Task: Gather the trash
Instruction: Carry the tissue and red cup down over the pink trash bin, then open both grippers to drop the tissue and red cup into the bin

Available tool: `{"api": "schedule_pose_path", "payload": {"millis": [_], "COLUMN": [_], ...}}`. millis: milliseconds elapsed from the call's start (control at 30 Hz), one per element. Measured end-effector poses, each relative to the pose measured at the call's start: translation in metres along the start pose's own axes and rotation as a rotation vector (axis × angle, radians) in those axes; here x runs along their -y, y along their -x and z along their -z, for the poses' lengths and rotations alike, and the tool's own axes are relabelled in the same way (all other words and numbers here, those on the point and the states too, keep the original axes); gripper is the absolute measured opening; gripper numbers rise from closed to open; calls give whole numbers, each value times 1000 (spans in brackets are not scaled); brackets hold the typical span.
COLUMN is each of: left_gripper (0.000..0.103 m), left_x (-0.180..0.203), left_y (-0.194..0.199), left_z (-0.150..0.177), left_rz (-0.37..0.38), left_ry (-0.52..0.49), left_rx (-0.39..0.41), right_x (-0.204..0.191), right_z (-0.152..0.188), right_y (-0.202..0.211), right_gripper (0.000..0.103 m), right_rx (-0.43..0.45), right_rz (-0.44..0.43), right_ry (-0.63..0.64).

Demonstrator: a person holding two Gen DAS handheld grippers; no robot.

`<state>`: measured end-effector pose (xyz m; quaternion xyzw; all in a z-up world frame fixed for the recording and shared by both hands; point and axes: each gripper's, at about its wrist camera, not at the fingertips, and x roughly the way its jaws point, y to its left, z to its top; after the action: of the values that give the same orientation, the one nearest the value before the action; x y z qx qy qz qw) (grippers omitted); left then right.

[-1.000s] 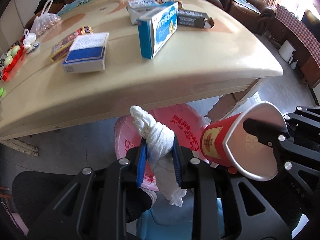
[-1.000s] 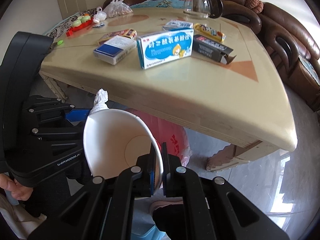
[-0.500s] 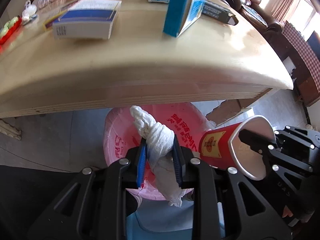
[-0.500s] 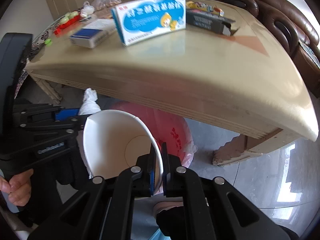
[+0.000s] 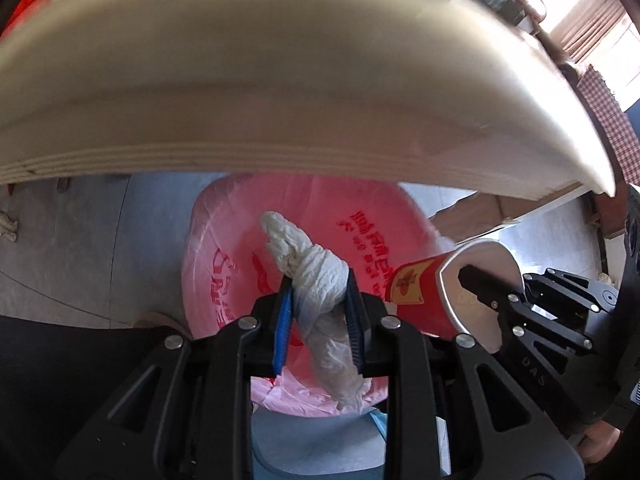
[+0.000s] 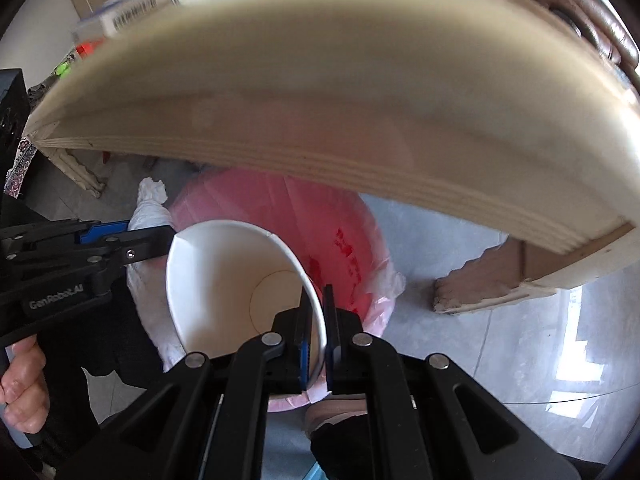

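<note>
Twisted white tissue [image 5: 320, 280], clamped between the closed fingers [image 5: 283, 320] of the left gripper [image 5: 318, 322], and red paper cup [image 5: 424, 300], its rim pinched by the shut fingers [image 6: 329, 320] of the right gripper [image 6: 317, 336]. Both now hang lower than a second ago, directly above the pink-lined bin [image 5: 224, 248]; earlier they were level with the worktop's surface. The worktop [image 5: 280, 100] edge now overhangs the bin's far half. Bare floor [image 6: 500, 340] lies open to the right, beside the worktop leg [image 6: 480, 288].
</note>
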<state>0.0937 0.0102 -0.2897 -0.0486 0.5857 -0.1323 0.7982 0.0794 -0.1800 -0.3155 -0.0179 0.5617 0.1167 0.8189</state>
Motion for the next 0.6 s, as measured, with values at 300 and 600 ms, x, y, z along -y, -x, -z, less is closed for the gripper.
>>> {"api": "schedule_pose_path", "payload": {"millis": [300,600], "left_gripper": [24,26], "left_x": [-13,-12], "left_y": [-41,-63], "left_z": [-7,-10], "left_rz": [9,4], "left_ry": [55,63], "left_rx": [-97,-164], "right_x": [5,-1], "right_z": [-4,-7], "right_y": [-36,-53], "right_gripper": [6,6], "right_rx": [-75,-106], "right_rz": [34,19], "right_ry": [25,49]}}
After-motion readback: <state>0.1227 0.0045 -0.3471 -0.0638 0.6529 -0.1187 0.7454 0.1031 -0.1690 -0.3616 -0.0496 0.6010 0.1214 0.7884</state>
